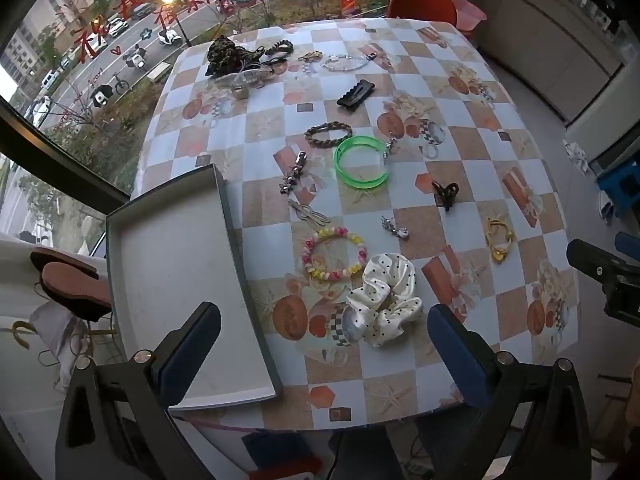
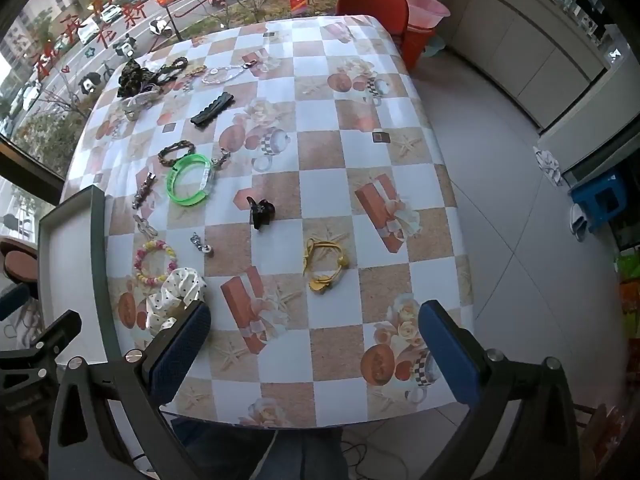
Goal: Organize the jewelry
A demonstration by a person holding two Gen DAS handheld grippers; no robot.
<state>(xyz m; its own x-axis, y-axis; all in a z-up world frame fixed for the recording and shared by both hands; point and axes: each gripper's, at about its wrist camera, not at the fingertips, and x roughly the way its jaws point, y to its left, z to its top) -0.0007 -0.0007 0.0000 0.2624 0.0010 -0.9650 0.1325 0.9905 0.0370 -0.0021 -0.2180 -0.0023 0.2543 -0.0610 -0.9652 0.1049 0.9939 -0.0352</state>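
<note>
- We judge the task barely begun: the grey tray [image 1: 172, 280] at the left edge of the worktop [image 1: 460, 92] lies empty, and every piece we can see is loose on the checked cloth.
- Left to sort, nearest first: the white dotted scrunchie [image 1: 386, 300], the pastel bead bracelet [image 1: 334, 254] just beside it, the yellow hair tie [image 2: 326, 266], the black claw clip [image 2: 260, 212], the green bangle [image 1: 362, 162], the braided brown band [image 1: 328, 135], the flat black clip [image 1: 356, 94], and a heap at the far edge led by a leopard-print scrunchie [image 1: 226, 56].
- The tray's long axis runs from the near edge away toward the window, its open face upward, so pieces can drop straight in.
- The flat black clip lies on a diagonal, near-left to far-right; the silver star clip [image 1: 294, 174] lies nearly parallel to it.
- The green bangle lies flat with its gap facing right in the left wrist view.
- The left gripper [image 1: 324, 344] is spread fully wide and holds nothing; the dotted scrunchie sits between its fingers but untouched.
- The right gripper [image 2: 316, 344] is likewise fully wide and empty, above bare cloth short of the yellow hair tie.
</note>
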